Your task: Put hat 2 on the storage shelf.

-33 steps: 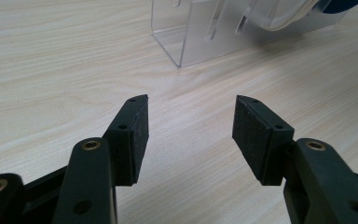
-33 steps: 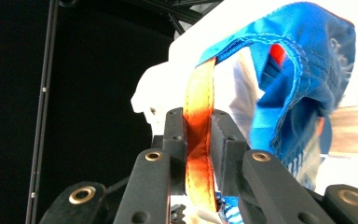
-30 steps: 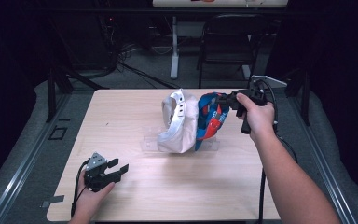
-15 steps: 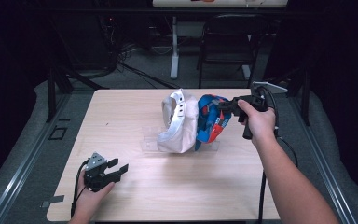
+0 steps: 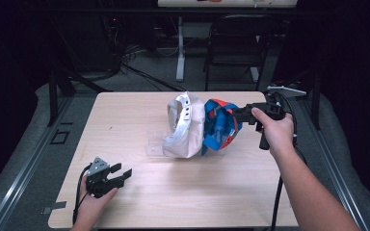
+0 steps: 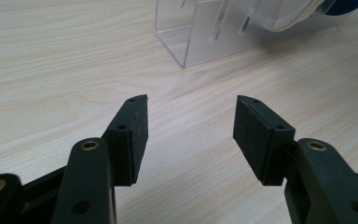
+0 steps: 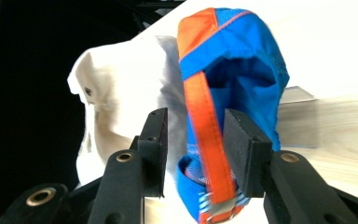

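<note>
High view, blue-and-orange cap (image 5: 220, 126) beside a white cap (image 5: 184, 126) on a clear stand (image 5: 156, 144) mid-surface (image 5: 125, 120), right hand-held gripper (image 5: 241, 114) at the blue cap, left hand-held gripper (image 5: 120, 175) near the front-left corner, jaws apart, left gripper view, jaws spread over bare wood, right gripper view, jaws just opened, orange strap (image 7: 207, 135) between them, unpinched.

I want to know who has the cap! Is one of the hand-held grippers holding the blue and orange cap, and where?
Neither. The right hand-held gripper has just been opening; the blue and orange cap's strap sits between its jaws, unpinched. The left hand-held gripper is open, empty.
</note>
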Action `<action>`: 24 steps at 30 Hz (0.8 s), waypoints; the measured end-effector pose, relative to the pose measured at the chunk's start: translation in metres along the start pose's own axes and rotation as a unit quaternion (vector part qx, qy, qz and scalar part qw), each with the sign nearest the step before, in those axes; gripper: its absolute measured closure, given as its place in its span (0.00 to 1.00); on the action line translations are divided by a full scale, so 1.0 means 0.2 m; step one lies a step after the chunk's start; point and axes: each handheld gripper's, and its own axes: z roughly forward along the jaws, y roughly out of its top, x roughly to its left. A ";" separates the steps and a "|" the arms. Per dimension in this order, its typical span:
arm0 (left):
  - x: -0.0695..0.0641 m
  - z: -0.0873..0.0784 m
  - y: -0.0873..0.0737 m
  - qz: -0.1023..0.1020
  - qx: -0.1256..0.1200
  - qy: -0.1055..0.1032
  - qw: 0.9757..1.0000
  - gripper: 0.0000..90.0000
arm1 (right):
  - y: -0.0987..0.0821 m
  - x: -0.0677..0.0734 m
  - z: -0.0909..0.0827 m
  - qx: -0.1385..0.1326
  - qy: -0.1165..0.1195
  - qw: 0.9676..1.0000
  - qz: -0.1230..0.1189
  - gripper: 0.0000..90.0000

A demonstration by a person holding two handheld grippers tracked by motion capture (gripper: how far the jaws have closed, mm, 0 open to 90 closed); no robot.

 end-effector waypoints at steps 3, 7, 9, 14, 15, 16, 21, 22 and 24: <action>0.00 0.00 0.00 0.000 -0.001 0.000 1.000 0.51 | -0.01 -0.01 -0.03 -0.005 -0.011 1.000 -0.012 0.68; 0.00 0.00 0.00 -0.001 0.000 0.000 1.000 0.51 | -0.05 -0.02 -0.06 -0.012 -0.026 0.999 -0.023 0.67; 0.00 0.00 0.00 -0.001 0.004 0.000 1.000 0.51 | -0.06 -0.03 -0.06 -0.007 -0.032 0.999 -0.034 0.67; 0.00 0.00 0.00 -0.004 -0.001 0.003 1.000 0.51 | -0.13 -0.03 -0.07 -0.006 -0.044 0.996 -0.072 0.66; 0.01 -0.01 0.00 -0.003 -0.001 0.004 1.000 0.51 | -0.15 -0.04 -0.07 -0.007 -0.042 0.996 -0.076 0.66; 0.01 -0.01 -0.01 -0.002 -0.001 0.003 1.000 0.51 | -0.17 -0.04 -0.07 -0.010 -0.038 0.996 -0.078 0.65; 0.01 -0.01 -0.01 -0.004 0.001 0.007 1.000 0.51 | -0.25 -0.07 -0.04 0.001 -0.032 0.994 -0.104 0.64; 0.01 -0.01 -0.01 -0.004 0.004 0.007 1.000 0.51 | -0.27 -0.08 -0.03 0.004 -0.036 0.993 -0.110 0.64; 0.01 -0.01 -0.01 -0.006 0.000 0.008 1.000 0.51 | -0.29 -0.10 -0.01 0.001 -0.037 0.992 -0.119 0.64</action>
